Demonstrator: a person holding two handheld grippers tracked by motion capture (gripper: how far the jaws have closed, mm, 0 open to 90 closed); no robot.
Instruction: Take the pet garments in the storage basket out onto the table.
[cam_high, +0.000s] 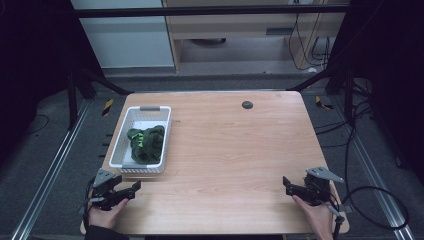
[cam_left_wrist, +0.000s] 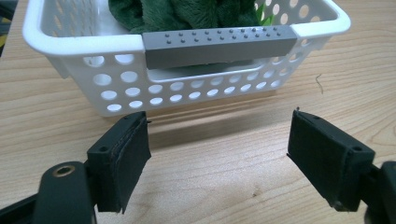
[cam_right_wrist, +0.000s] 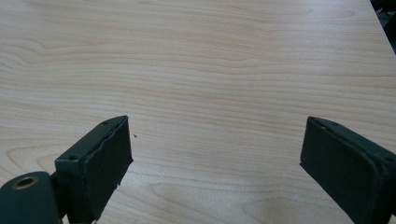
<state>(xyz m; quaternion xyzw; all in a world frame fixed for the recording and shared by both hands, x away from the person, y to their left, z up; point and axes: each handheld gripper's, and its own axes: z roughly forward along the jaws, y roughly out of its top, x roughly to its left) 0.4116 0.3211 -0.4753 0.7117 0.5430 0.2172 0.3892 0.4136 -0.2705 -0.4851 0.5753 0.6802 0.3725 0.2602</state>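
**Both grippers wide apart at the near edge, basket ahead of the left one**

Black jaws fill the foreground of both gripper views, and in each we see them standing wide apart with nothing but bare wood between them. Through the left gripper (cam_left_wrist: 218, 149) we look straight at the near end wall of the white perforated basket (cam_left_wrist: 187, 93), which sits just beyond the jaw tips without touching them. That close view gives us what the high view cannot: the grey studded handle bar (cam_left_wrist: 219, 44) across the basket's rim, the rows of round holes in its wall, and the plush texture of the green cloth (cam_left_wrist: 187, 14) heaped inside.

From above, we get the layout instead. The basket (cam_high: 116, 155) lies on the left part of the wooden table (cam_high: 235, 150), lengthwise away from us, with the green cloth (cam_high: 146, 142) bundled in its middle. Our left gripper (cam_high: 131, 189) rests at the near left corner, just in front of the basket, held in the left hand (cam_high: 102, 215). Our right gripper (cam_high: 289, 186) sits well apart at the near right corner, in the right hand (cam_high: 317, 217), a cable trailing off it.

Along the right gripper (cam_right_wrist: 215, 163) we see plain tabletop and the table's far right edge.
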